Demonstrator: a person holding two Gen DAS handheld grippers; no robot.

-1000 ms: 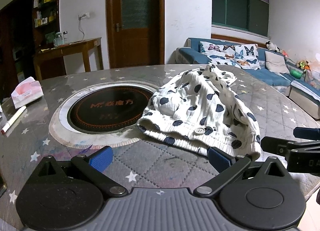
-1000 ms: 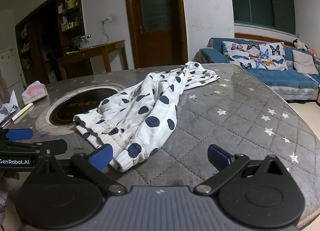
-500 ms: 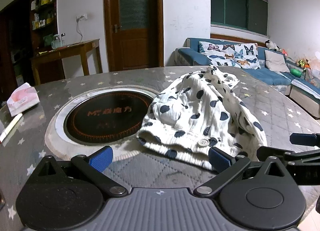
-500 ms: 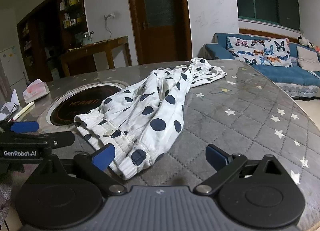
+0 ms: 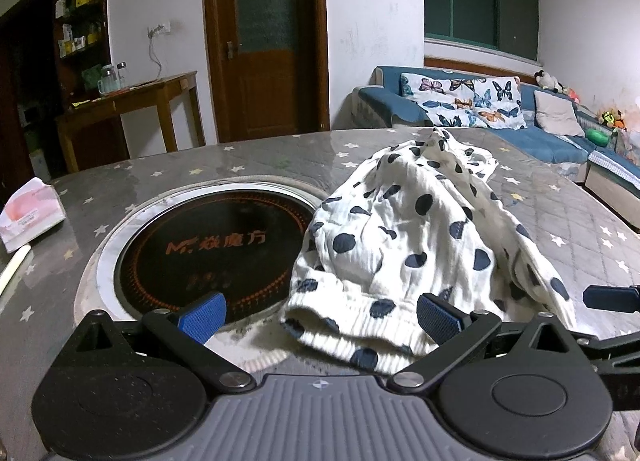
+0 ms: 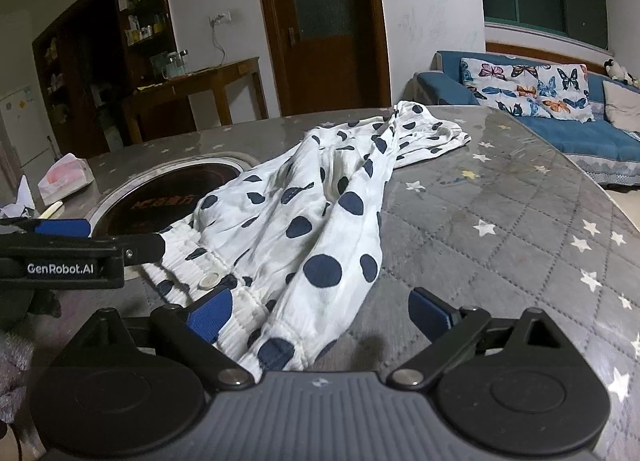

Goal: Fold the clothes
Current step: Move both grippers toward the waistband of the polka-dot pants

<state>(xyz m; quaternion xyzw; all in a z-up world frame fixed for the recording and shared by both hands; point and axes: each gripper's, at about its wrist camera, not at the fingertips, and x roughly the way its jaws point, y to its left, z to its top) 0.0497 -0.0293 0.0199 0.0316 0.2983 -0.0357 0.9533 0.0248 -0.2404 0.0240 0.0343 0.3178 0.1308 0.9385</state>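
Observation:
A white garment with dark blue dots (image 5: 412,237) lies crumpled on the grey star-patterned table, its ribbed waistband (image 5: 360,337) nearest me. My left gripper (image 5: 320,317) is open, its jaws on either side of the waistband's left part. In the right wrist view the same garment (image 6: 320,221) stretches away toward the far edge, with a white button (image 6: 209,281) on the band. My right gripper (image 6: 320,311) is open, with the waistband's right corner lying between its jaws. Each gripper shows at the edge of the other's view.
A round black induction hob (image 5: 208,249) is set into the table (image 5: 560,213) left of the garment. A tissue pack (image 5: 30,213) and a white pen (image 5: 14,267) lie at the far left. A blue sofa (image 5: 500,117) stands beyond the table.
Both grippers have moved forward and lower toward the garment's waistband, which now lies between their open jaws. The garment has not moved.

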